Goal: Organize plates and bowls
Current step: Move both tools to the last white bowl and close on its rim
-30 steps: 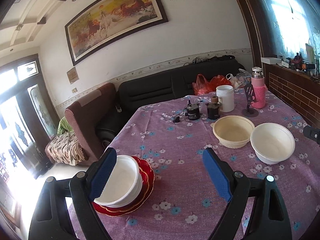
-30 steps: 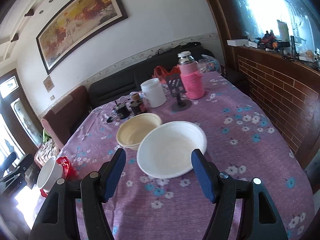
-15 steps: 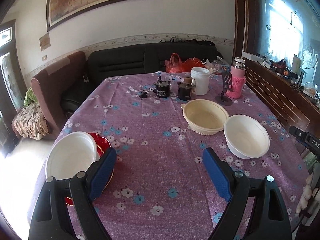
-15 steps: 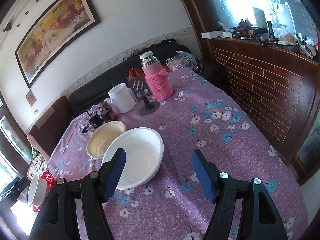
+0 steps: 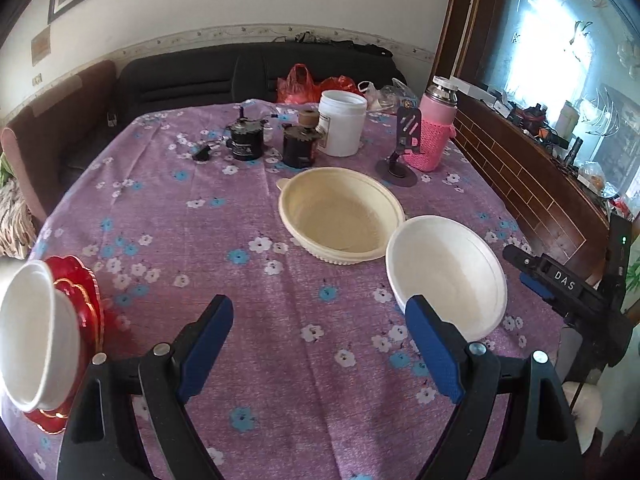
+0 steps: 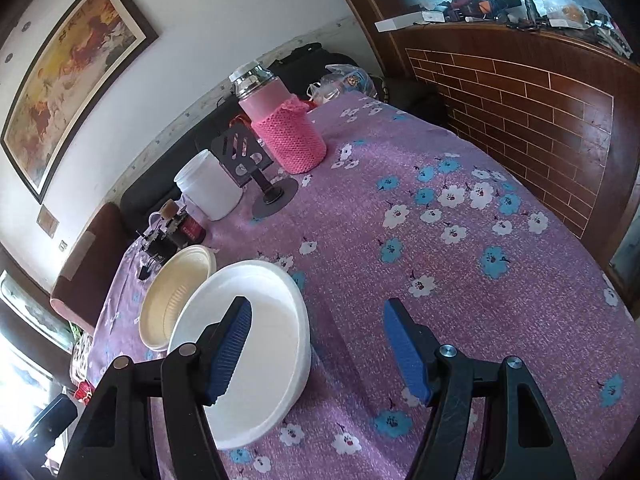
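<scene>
A white bowl (image 5: 446, 276) sits on the purple flowered tablecloth (image 5: 240, 216) next to a cream bowl (image 5: 340, 216). Another white bowl (image 5: 28, 336) rests on red plates (image 5: 86, 300) at the left table edge. My left gripper (image 5: 320, 344) is open and empty above the cloth between the two groups. My right gripper (image 6: 318, 340) is open; its left finger (image 6: 230, 340) hangs over the white bowl (image 6: 260, 344), its right finger outside the rim. The cream bowl (image 6: 176, 292) lies just behind. The right gripper also shows in the left wrist view (image 5: 560, 284).
A white jar (image 5: 342, 128), two dark jars (image 5: 272, 142), a pink-sleeved flask (image 5: 434, 128) and a black phone stand (image 5: 402, 148) stand at the table's far side. A brick-pattern wall (image 6: 520, 112) runs along the right. A sofa (image 5: 224, 76) is behind the table.
My left gripper has swung right, away from the bowl on the red plates. My right gripper has moved down and closer, so its left finger now hangs over the white bowl.
</scene>
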`<state>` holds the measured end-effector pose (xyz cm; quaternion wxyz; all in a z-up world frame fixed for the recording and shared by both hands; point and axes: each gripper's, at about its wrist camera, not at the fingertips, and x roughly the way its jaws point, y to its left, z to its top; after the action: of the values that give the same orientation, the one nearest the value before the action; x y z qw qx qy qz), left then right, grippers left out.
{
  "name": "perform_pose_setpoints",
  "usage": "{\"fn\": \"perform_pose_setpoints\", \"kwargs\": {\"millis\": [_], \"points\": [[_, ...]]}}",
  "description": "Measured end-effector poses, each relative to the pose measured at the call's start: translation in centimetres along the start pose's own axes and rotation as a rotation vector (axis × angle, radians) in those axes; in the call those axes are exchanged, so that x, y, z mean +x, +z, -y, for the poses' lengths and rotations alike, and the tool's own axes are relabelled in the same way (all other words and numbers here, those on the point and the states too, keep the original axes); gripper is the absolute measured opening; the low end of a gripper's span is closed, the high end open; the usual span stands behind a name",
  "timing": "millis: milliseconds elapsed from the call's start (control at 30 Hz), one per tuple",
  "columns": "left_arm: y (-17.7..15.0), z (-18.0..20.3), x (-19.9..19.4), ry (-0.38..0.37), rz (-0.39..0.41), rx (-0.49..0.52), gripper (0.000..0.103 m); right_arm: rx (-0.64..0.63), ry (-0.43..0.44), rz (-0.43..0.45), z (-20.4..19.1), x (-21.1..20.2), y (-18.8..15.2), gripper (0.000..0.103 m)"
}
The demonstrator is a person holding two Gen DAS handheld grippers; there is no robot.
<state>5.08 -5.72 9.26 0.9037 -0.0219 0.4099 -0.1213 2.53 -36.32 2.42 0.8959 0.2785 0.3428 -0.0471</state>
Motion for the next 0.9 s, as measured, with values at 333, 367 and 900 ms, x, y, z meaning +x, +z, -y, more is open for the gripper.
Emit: {"fn": "perform_pose_setpoints", "kwargs": {"millis": [333, 367, 900], "points": [[0.9, 1.5, 6.5, -0.086, -0.101, -0.093, 0.087, -0.053, 0.021, -0.031, -0.1, 3.1, -1.2, 0.072], [1.0, 1.5, 6.7, -0.092, -0.105, -0.099, 0.087, -0.055, 0.02, -0.028, -0.2, 3.1, -1.2, 0.072], [0.4, 4.5, 11.8, -0.152, -0.177, -0.104, 0.045, -0.081, -0.01, -0.069, -0.6, 4.3, -1.9, 0.072]]}}
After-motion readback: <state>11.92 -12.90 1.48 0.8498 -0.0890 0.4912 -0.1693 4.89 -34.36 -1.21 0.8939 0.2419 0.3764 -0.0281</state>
